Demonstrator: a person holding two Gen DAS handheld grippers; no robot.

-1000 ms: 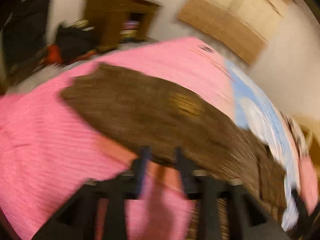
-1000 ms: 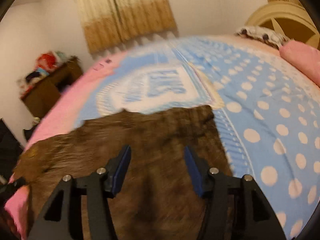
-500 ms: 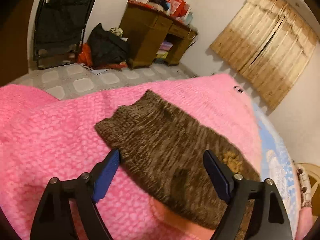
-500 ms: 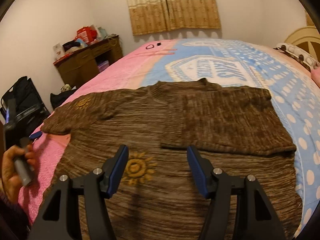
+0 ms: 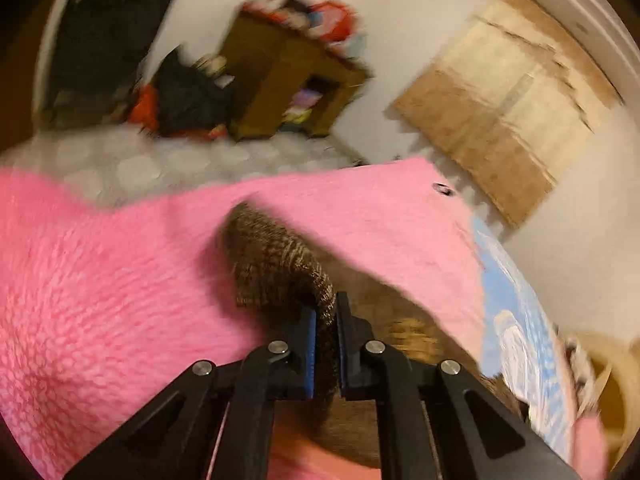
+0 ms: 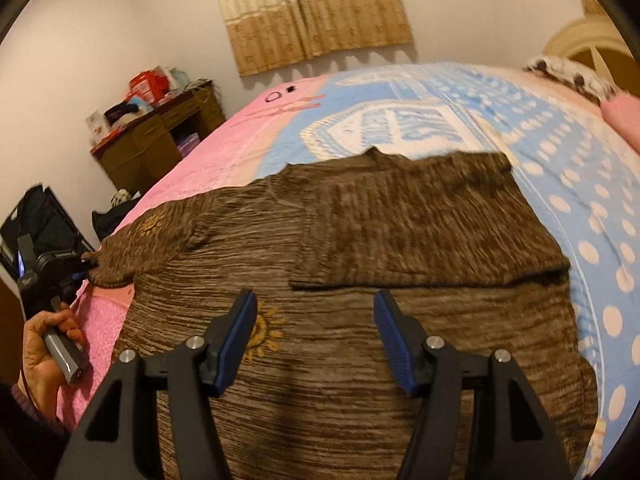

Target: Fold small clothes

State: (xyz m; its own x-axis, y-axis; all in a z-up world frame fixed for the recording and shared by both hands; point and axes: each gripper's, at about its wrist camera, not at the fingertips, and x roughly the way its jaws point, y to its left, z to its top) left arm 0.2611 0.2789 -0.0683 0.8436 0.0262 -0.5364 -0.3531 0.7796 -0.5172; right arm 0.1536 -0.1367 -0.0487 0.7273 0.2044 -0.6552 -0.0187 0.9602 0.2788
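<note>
A brown knit sweater (image 6: 360,240) with yellow sun motifs lies flat on the bed, its right sleeve folded across the chest. Its left sleeve (image 5: 276,264) reaches out over the pink blanket. My left gripper (image 5: 326,316) is shut on the cuff end of that sleeve and lifts it off the blanket; it also shows at the left of the right wrist view (image 6: 86,260), held in a hand. My right gripper (image 6: 316,312) is open and empty, hovering above the sweater's lower body near a sun motif (image 6: 264,328).
The bed has a pink blanket (image 5: 100,300) on the left and a blue polka-dot cover (image 6: 580,152) on the right. A wooden desk (image 6: 156,140), a black bag and a folding chair stand by the left wall. Curtains (image 6: 316,12) hang behind the bed.
My left gripper, open above the sleeve half a second ago, has closed on the sleeve end and raised it. My right gripper stays open over the sweater body.
</note>
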